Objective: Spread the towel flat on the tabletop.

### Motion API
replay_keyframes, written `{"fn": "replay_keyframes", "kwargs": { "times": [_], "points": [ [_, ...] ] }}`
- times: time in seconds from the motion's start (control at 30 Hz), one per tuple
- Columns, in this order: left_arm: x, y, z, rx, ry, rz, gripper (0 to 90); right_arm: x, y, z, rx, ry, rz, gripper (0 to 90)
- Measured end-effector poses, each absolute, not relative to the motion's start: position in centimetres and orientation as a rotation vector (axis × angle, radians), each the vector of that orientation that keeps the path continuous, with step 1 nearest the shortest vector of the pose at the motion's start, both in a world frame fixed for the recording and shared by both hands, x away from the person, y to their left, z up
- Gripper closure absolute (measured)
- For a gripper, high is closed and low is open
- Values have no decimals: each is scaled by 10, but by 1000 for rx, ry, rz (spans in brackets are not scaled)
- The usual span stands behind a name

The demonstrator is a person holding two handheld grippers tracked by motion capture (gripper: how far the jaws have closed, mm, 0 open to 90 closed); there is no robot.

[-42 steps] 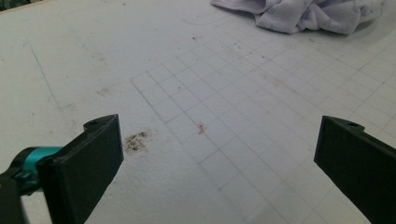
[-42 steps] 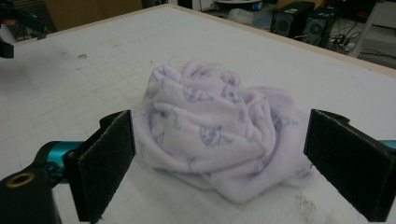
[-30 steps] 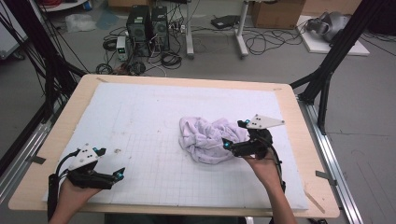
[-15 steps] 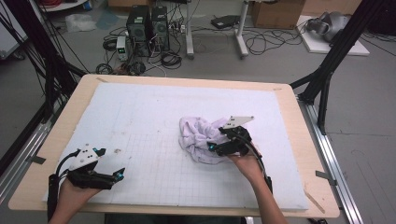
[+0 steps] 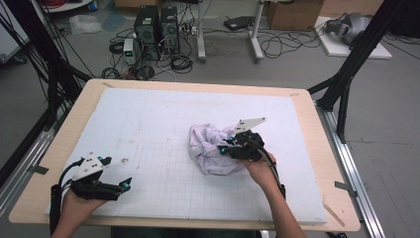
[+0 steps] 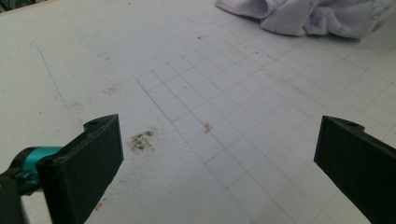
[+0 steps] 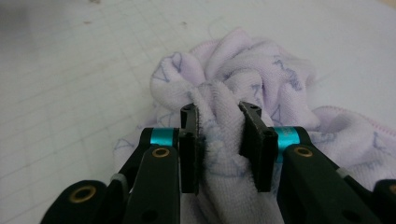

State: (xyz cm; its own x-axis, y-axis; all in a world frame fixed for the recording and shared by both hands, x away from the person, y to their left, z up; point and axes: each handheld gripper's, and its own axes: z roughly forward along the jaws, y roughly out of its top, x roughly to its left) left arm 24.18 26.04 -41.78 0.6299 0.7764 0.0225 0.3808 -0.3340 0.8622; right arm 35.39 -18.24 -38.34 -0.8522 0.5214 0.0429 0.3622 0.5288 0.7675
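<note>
The lilac towel (image 5: 214, 148) is lying crumpled on the worktop (image 5: 163, 119), a little toward three o'clock of the middle. Your right tool (image 5: 225, 148) is coming at it from the four o'clock side, and its jaws have just been closing with a raised fold of the cloth between them; in the right gripper view that fold (image 7: 219, 135) is bulging between the pads (image 7: 189, 149), so you are clenching on the towel. I judge you are at the pick-up step, taking a first hold before spreading or folding. Next, you are likely needing to lift that fold gently, checking it is not slipping, so that an edge or corner shows. Your left tool (image 5: 124, 184) is resting released near seven o'clock, well apart from the cloth, ready to come in.
</note>
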Motion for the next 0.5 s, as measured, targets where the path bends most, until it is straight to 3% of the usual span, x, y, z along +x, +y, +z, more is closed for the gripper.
{"fn": "replay_keyframes", "kwargs": {
  "times": [0.3, 0.47, 0.5],
  "points": [
    [241, 259, -417, 1949, 909, 554, 19, 314, -149, -347, 583, 2590, 1402, 715],
    [241, 259, -417, 1950, 905, 551, 20, 295, -132, -354, 563, 2637, 1500, 708],
    [241, 258, -417, 1950, 900, 547, 20, 288, -123, -367, 542, 2671, 1413, 673]
  ]
}}
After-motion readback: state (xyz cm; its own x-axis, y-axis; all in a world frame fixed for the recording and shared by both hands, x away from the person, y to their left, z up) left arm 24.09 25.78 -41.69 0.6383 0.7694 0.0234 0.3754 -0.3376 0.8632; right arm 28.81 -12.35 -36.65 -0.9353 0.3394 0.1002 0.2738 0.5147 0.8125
